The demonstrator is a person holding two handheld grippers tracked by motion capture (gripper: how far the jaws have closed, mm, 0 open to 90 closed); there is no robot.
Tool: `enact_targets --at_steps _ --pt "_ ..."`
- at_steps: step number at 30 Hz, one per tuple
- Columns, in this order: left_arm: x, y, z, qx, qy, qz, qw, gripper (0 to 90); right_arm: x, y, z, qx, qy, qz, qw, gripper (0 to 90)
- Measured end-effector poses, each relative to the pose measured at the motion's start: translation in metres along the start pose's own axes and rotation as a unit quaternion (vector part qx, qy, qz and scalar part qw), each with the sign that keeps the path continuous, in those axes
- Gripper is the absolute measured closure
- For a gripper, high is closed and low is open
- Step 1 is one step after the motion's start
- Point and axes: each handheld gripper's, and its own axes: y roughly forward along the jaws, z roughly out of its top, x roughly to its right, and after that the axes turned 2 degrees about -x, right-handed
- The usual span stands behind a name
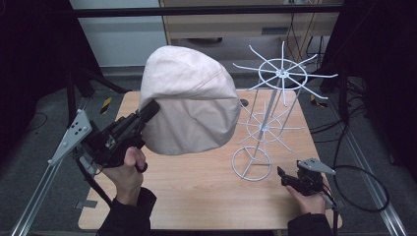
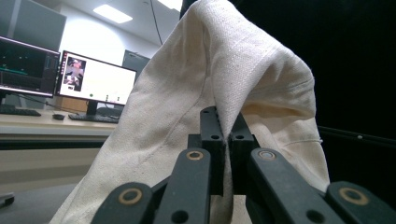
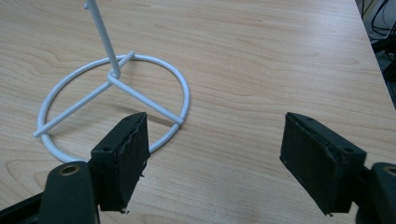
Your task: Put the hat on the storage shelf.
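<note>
1. Hat (image 1: pixel 189 101): soft, light cream cloth, held up above the desk (image 1: pixel 206 187), left of the wire rack (image 1: pixel 268 118).
2. Left hand-held gripper (image 1: pixel 150 109) pinches its edge; the cloth droops, so grip the seam.
3. Right hand-held gripper (image 3: pixel 215 163) rests spread, holding nothing.

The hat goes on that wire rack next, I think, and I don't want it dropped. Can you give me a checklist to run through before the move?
1. Left gripper shut on the hat: ok, cloth pinched between its fingers.
2. Hat lifted off the table: ok.
3. Rack upright, arms bare: ok.
4. Right gripper open beside the rack's base ring: ok, touching nothing.
5. Which rack arm the hat lines up with: cannot tell.
</note>
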Motion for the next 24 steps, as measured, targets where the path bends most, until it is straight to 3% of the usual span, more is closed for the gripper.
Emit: enact_targets --at_steps 16,24 --pt "0.018 0.025 0.010 0.013 0.000 -0.020 0.9997 88.4 0.000 0.000 0.000 0.001 0.003 0.003 1.0000 23.6" --pt "0.024 0.041 0.008 0.004 0.002 -0.022 0.9998 88.4 -0.001 0.001 0.000 -0.001 0.003 0.004 1.0000 23.6"
